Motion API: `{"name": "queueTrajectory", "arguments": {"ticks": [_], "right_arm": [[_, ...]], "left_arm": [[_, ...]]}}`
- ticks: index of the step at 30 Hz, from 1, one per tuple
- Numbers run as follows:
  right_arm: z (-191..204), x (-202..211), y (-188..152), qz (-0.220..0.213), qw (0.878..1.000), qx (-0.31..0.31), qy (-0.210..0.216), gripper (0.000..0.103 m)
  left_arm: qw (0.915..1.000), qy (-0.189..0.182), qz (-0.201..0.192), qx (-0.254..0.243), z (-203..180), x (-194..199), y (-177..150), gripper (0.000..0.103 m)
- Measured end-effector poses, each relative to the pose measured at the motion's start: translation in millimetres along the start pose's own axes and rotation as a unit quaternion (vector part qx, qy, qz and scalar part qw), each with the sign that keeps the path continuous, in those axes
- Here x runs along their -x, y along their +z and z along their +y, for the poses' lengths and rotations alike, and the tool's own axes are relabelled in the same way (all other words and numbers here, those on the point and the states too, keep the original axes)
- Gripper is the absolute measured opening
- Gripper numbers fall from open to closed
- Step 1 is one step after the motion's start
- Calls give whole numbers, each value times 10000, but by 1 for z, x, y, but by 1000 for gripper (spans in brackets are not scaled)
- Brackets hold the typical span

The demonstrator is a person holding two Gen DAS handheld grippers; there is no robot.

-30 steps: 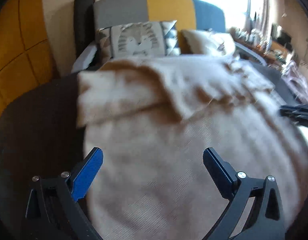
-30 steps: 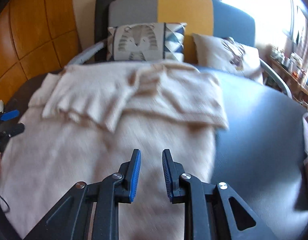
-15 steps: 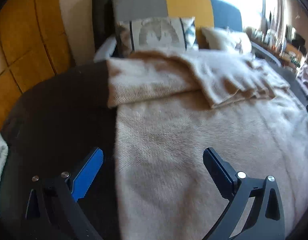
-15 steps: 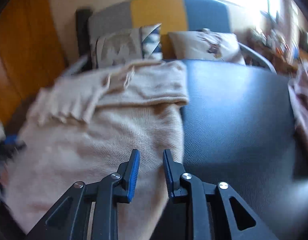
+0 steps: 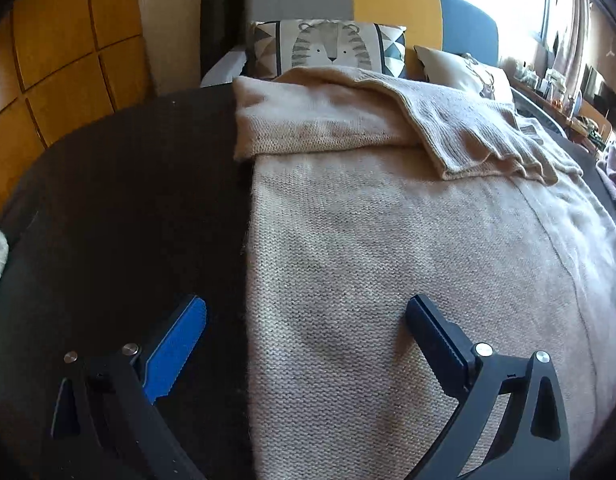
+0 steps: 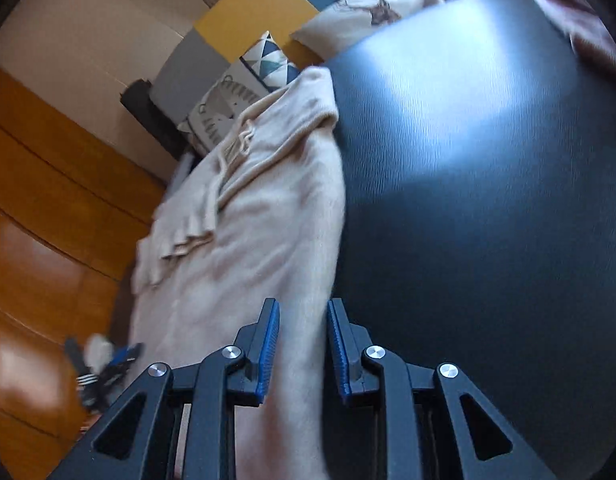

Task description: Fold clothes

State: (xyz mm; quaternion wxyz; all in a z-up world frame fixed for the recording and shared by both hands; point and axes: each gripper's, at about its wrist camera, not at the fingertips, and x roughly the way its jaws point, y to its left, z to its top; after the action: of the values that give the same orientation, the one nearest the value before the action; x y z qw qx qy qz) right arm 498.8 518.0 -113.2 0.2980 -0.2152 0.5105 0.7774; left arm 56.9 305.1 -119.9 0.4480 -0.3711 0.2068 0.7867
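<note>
The sweater [image 5: 407, 248] lies flat on the dark table [image 5: 120, 200], sleeves folded across its far end. The left gripper [image 5: 306, 328] hangs spread wide over its left edge. The right gripper [image 6: 302, 344], narrowly parted, straddles the right edge, seemingly without gripping; that view is blurred.

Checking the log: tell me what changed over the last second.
The left gripper shifted left to straddle the beige sweater's left edge, jaws wide open throughout. The right gripper moved to the sweater's right edge and rolled; its narrow jaw gap now has that edge between the pads. Sleeves stayed folded across the top.
</note>
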Motion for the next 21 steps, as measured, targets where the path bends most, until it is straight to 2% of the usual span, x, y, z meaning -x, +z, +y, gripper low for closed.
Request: {"name": "queueTrajectory", "arguments": {"ticks": [4, 9, 10, 11, 13, 14, 17, 18, 21], "right_arm": [[-17, 16, -17, 131, 9975, -522, 449, 24], [-25, 25, -34, 209, 9937, -745, 811, 24], [-17, 26, -35, 189, 9958, -554, 698, 14], [-8, 25, -35, 159, 9980, -304, 537, 9], [23, 26, -36, 15, 9990, 388, 214, 8], [41, 25, -38, -47, 9966, 812, -99, 8], [99, 17, -45, -261, 9728, 2108, -925, 8], [110, 13, -46, -293, 9662, 2357, -999, 8], [123, -20, -50, 172, 9606, 2603, -957, 13]], "left_arm": [[10000, 8, -21, 5, 1, 1, -1, 102], [10000, 31, -32, -7, -1, 3, -4, 102], [10000, 37, -30, -7, -1, 3, -4, 102], [10000, 45, -30, -7, -1, 2, -3, 102], [10000, 60, -31, -6, 0, 2, -3, 102], [10000, 68, -34, -10, 0, 2, -3, 102], [10000, 74, -36, -14, 0, 2, -3, 102], [10000, 76, -37, -13, 0, 2, -4, 102], [10000, 82, -40, 11, 0, 3, -4, 102]]}}
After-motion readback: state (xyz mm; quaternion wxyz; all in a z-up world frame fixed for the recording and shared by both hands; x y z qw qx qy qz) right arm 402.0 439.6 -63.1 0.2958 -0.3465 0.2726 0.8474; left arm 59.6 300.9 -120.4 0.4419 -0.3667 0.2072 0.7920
